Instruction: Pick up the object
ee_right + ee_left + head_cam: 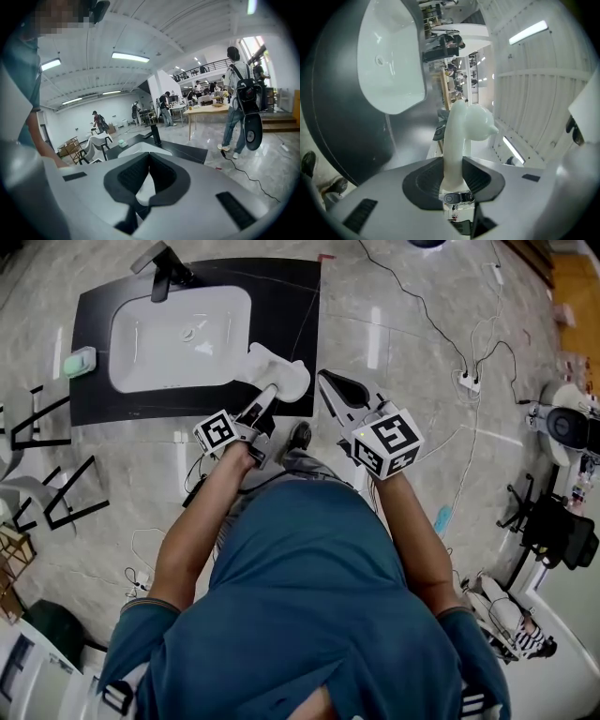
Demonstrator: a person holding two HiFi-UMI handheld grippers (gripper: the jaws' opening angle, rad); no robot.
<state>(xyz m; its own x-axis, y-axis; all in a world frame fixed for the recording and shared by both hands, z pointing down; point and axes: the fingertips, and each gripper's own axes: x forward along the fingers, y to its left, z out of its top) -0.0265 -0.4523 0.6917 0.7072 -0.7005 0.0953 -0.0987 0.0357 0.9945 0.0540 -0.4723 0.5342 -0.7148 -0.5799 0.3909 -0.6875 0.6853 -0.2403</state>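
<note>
- Lying at the worktop's left edge, a pale green soap-like piece is playing no part, and the white sink is sitting just right of it.
- The left tool is clamping the white long-necked object by its neck, over the worktop's near right corner beside the sink.
- The lifting step is seemingly under way. The next move is calling for a steady squeeze while the object's heavy head is hanging beyond the pads.
- The right tool is hovering just off that corner, closed on nothing.
- The left gripper view is showing both pads pressing the neck, which the head view is not making clear. Only the head view is showing where the object is sitting over the worktop.
</note>
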